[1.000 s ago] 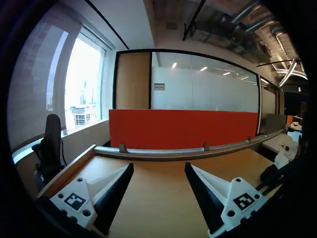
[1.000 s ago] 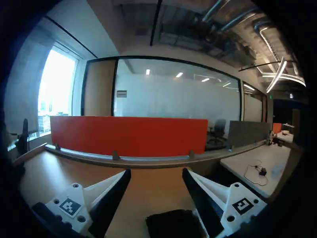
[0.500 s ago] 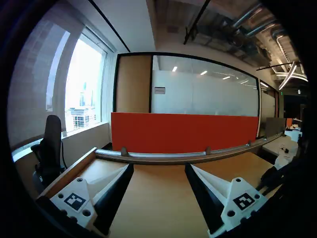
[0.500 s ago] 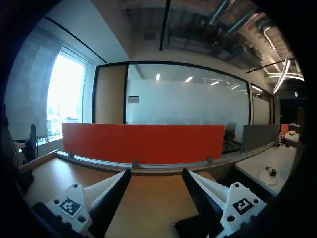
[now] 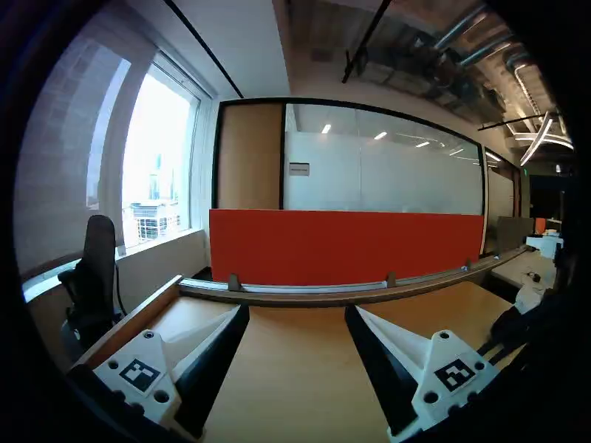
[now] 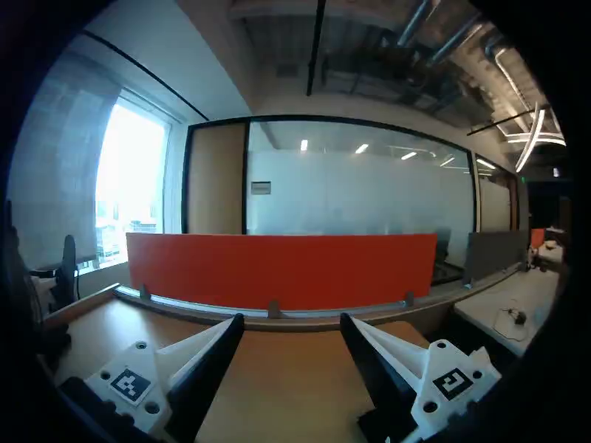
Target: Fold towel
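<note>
Nearest, the left tool [image 5: 295,310] is hanging wide open over the bare wooden worktop [image 5: 295,391], its two fingers gripping nothing. The right tool [image 6: 291,319] is spreading just as wide above the same wood, likewise holding nothing. At the bottom edge of the right gripper view, a dark sliver is lying on the worktop just beside that tool's right-hand finger; it is looking like a corner of the towel [image 6: 373,430], though too little is showing to be sure.

In the left gripper view, a dark shape [image 5: 513,325] is sitting low at the right rim over the wood, too dim to name. Otherwise, bare wood is stretching ahead of both tools, giving open room forward.

Farther on, a metal rail [image 5: 310,290] is running along the worktop's far edge, and an orange divider [image 5: 340,247] is standing upright just behind it, closing off that side. To the left, the worktop's side edge is ending near a dark office chair [image 5: 92,273] under a bright window [image 5: 159,177]. To the right, a white desk [image 6: 510,314] is adjoining, with a grey divider [image 6: 495,264] behind it. Beyond everything, a frosted glass wall [image 5: 384,170] is spanning the room.
</note>
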A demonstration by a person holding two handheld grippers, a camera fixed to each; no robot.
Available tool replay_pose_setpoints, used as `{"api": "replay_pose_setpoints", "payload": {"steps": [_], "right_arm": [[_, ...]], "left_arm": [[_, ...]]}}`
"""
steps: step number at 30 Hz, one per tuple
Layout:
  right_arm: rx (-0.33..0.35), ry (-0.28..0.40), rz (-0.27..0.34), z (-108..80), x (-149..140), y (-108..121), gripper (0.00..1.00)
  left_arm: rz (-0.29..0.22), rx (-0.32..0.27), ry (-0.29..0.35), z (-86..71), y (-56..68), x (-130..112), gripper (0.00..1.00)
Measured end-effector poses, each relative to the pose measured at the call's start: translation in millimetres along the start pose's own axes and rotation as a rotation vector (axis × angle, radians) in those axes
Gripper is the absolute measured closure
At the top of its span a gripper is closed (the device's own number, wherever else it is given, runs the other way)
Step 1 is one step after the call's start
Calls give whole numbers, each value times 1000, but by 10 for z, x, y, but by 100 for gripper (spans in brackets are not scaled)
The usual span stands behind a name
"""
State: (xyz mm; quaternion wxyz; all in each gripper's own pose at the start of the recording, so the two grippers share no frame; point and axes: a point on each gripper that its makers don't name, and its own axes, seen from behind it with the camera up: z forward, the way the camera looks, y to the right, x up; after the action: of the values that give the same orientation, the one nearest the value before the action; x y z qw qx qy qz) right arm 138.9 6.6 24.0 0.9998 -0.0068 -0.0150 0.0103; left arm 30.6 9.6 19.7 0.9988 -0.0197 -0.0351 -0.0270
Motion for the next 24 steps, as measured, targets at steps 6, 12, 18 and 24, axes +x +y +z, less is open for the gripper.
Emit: {"api": "replay_pose_setpoints", "payload": {"steps": [6,12,18,24], "right_arm": [[-19,0,-11,-11,16,-50,0],[-40,0,-2,-54,67,-76,0],[-30,-12,1,-135,34,-155,0],[-25,-18,11,-214,-5,-201,0]], "left_arm": [[-19,15,15,-14,-45,-42,5],[5,2,9,14,-19,-119,4],[40,-10,36,-7,21,-197,5],[86,0,46,-77,13,-394,5]]}}
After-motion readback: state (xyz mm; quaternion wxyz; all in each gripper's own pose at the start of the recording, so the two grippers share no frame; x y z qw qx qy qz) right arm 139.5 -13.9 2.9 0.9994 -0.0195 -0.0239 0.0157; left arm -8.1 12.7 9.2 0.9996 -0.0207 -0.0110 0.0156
